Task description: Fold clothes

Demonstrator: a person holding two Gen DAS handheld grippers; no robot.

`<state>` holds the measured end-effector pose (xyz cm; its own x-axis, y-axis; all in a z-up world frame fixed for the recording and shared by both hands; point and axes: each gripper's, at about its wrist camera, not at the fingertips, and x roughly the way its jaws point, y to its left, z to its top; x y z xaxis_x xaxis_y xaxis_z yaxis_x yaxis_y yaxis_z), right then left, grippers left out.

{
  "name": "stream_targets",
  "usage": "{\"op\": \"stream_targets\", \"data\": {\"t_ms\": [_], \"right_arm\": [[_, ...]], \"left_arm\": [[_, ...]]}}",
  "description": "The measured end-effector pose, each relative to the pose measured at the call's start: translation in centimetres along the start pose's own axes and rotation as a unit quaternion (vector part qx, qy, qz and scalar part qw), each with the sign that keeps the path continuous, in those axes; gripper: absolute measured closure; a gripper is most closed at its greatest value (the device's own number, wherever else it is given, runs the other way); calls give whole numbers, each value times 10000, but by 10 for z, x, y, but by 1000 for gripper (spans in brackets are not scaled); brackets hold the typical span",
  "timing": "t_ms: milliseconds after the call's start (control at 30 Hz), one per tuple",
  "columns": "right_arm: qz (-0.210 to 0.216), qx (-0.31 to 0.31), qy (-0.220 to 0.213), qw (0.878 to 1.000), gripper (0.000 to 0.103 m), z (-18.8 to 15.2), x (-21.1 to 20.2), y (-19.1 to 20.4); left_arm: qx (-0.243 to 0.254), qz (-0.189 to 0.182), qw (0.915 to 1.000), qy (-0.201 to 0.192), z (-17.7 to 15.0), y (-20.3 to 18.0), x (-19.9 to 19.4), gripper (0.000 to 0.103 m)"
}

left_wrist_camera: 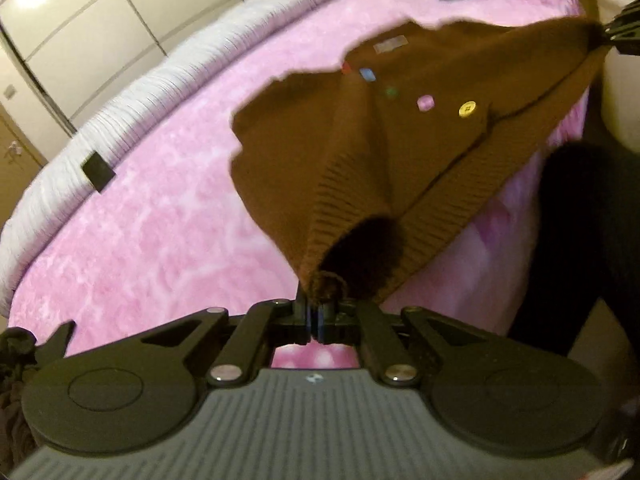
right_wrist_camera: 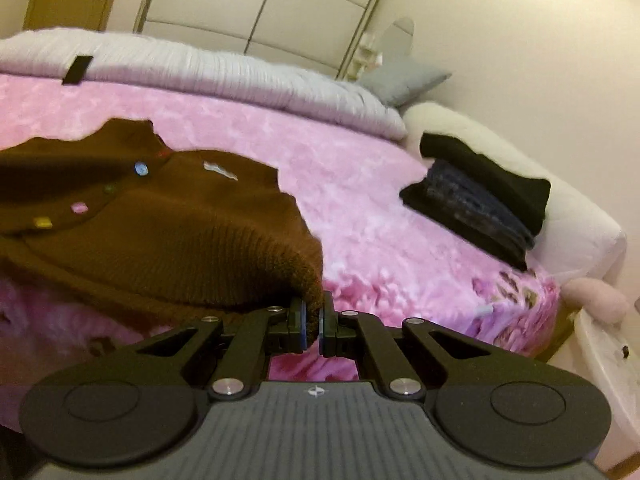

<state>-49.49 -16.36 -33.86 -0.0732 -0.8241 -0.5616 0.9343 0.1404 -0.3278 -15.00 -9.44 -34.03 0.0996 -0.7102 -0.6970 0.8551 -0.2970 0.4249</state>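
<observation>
A brown knit cardigan [left_wrist_camera: 360,152] with coloured buttons hangs stretched above the pink blanket [left_wrist_camera: 160,216]. My left gripper [left_wrist_camera: 315,312] is shut on one ribbed hem corner. My right gripper [right_wrist_camera: 313,320] is shut on the other hem corner; the cardigan [right_wrist_camera: 160,232] spreads to its left in the right wrist view. The right gripper's tip [left_wrist_camera: 624,32] shows at the far right edge of the left wrist view, pinching the cloth.
A stack of folded dark clothes [right_wrist_camera: 480,208] lies on the bed's right side by a white cushion [right_wrist_camera: 568,216]. A grey-white duvet [right_wrist_camera: 240,76] and a grey pillow [right_wrist_camera: 404,80] lie at the far edge. A dark trouser leg [left_wrist_camera: 580,240] stands beside the bed.
</observation>
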Motion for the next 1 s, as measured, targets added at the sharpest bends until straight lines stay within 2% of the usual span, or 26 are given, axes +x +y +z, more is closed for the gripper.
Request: {"op": "stream_targets", "data": {"t_ms": [67,167,200,333,400,500,600,700,733,767,833,933,1000], "right_arm": [[113,146,478,9987,103,-21,20,-3],[331,206,818,9959,102,-40,30,-7],[376,295,836,9953,99,-42,31,-7],[472,430,868,9942,72,-39,27,-3],[564,416,929,9932,63,-37,23,-2],[896,427,937,9906,63,-30,6,4],[1442,387,525,9874,62,-14,-15,12],[1674,404,44,9851,55,9,-14,11],[1720,424,-116,9841,49,18,-7,8],[1679,399,-192,9848,48,27,3,4],[1638,353,-334,9853,48,50,35,-8],[1754,372,-397,9830,47,87,87,-25],[1923,437,-403,9795,46,115,126,-38]], "left_arm": [[42,11,10000,45,-6,-4,-3,100],[209,-33,9997,123,-12,-14,2,98],[272,-52,9995,151,-14,-18,4,98],[559,-282,9979,144,-19,-26,-1,89],[521,-564,9970,140,-26,-23,-9,85],[242,-822,9963,51,-36,-5,-25,85],[-308,-707,9970,-27,-34,29,-30,81],[-661,-376,9969,-205,-16,68,-19,73],[-766,-337,9961,-284,-8,80,-12,69],[-892,-349,9948,-356,3,93,-2,66],[-1137,-427,9914,-488,29,120,25,54],[-1338,-646,9868,-651,67,153,72,51],[-1306,-785,9862,-645,96,170,115,48]]}}
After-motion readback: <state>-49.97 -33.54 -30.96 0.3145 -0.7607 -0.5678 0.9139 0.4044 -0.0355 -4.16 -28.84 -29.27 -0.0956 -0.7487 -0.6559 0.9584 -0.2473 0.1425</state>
